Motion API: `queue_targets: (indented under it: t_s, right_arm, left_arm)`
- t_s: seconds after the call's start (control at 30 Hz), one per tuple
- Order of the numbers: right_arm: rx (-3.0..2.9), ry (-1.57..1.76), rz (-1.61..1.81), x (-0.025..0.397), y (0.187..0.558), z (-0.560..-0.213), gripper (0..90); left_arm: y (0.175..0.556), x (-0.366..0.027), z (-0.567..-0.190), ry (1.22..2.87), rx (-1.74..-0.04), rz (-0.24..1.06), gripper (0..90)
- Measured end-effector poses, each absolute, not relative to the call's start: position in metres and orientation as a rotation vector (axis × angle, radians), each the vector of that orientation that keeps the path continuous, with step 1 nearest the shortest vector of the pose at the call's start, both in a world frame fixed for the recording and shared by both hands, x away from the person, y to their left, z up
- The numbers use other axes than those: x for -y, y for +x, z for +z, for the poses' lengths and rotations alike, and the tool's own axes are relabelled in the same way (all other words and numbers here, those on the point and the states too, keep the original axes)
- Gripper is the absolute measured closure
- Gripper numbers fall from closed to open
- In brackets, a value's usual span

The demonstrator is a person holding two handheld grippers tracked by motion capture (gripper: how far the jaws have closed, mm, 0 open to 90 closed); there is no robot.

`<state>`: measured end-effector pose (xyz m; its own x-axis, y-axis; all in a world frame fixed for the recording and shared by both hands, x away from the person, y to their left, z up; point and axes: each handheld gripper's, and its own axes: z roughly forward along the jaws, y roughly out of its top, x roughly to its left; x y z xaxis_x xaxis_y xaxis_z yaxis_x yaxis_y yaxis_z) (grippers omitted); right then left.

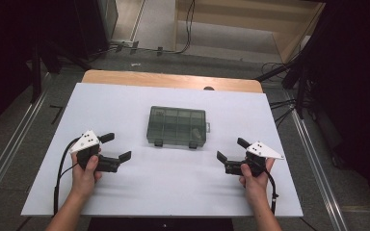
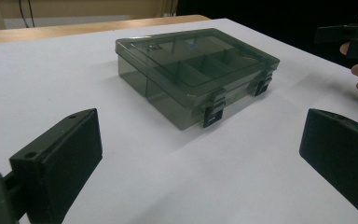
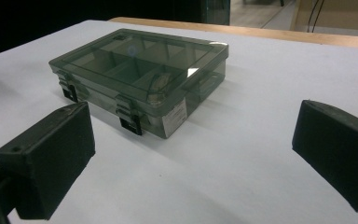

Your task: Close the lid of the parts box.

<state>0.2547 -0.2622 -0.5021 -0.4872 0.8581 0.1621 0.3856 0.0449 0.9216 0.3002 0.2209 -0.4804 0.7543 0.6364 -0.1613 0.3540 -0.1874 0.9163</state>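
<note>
Left tool [image 1: 116, 147] jaws wide apart; right tool [image 1: 232, 149] likewise, both hand-held.

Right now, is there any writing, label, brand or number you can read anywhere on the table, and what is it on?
None can be read.
The compartment box carries a small pale sticker on its end wall, seen in the right gripper view; any print on it is too blurred to read.
The left gripper and right gripper, both with jaws apart, show no lettering, nor does the white table.
</note>
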Motion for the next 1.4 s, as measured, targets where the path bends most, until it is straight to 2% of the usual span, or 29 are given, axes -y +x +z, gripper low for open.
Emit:
queue_targets:
  t_s: [1.4]
  right_arm:
    - [-1.82, 1.334, 1.357, 0.319, 0.223, -0.509, 0.0]
  left_arm:
    - [0.273, -0.294, -0.484, 1.808, -0.885, 0.411, 0.0]
